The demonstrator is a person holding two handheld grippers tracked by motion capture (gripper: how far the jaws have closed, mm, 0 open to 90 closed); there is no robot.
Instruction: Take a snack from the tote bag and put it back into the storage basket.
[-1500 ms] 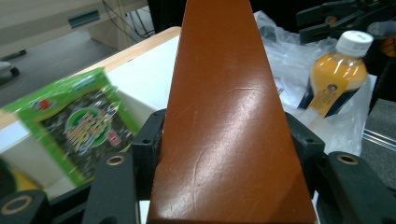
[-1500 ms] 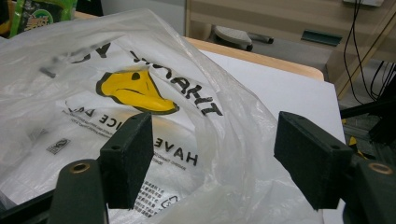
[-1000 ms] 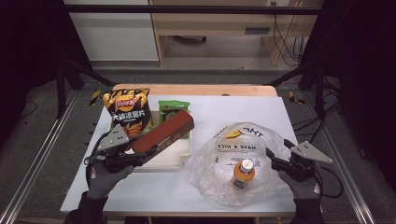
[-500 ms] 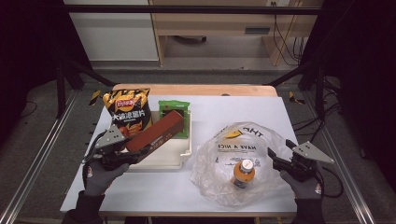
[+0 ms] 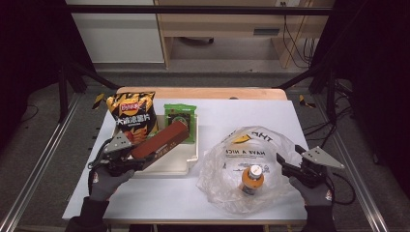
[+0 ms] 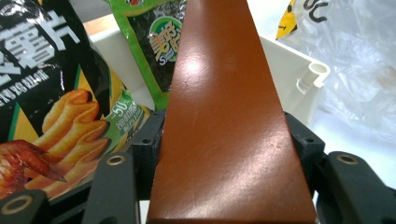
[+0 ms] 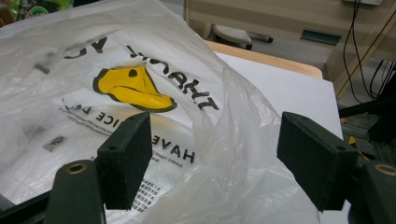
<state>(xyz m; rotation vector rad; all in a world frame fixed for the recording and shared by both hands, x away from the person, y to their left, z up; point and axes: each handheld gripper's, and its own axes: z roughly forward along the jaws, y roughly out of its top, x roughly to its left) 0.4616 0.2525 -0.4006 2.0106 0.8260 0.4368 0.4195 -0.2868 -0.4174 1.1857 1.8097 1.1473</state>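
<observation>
The left gripper (image 5: pixel 138 158) had its fingers (image 6: pixel 303 140) pinching a long brown box (image 5: pixel 162 140), one finger on each side of its near end. Most of the box stuck out far past the fingers, tipped up over the white tray (image 5: pixel 191 157). That long free end was heavy, so it could have swung down or slid out of the fingers. Just past the fingers on one side stood the chips bag (image 5: pixel 133 118), and the green snack pack (image 5: pixel 180 118) stood behind the box. A turn of the box could have knocked either one over, or bumped the tray wall and pushed the tray across the worktop (image 5: pixel 159 198).

Farther over lay the clear plastic bag (image 5: pixel 246 154) with an orange bottle (image 5: pixel 252 178) inside it. The right gripper (image 5: pixel 290 170) had its fingers (image 7: pixel 126 158) spread wide, with a fold of the bag rising between them, and they did not press on it. The bag was thin and floppy. If those fingers had shut on too little of it, the mouth could have stayed flat, and the box might have caught on the plastic. A hard pull could have rolled the bottle or torn the bag
</observation>
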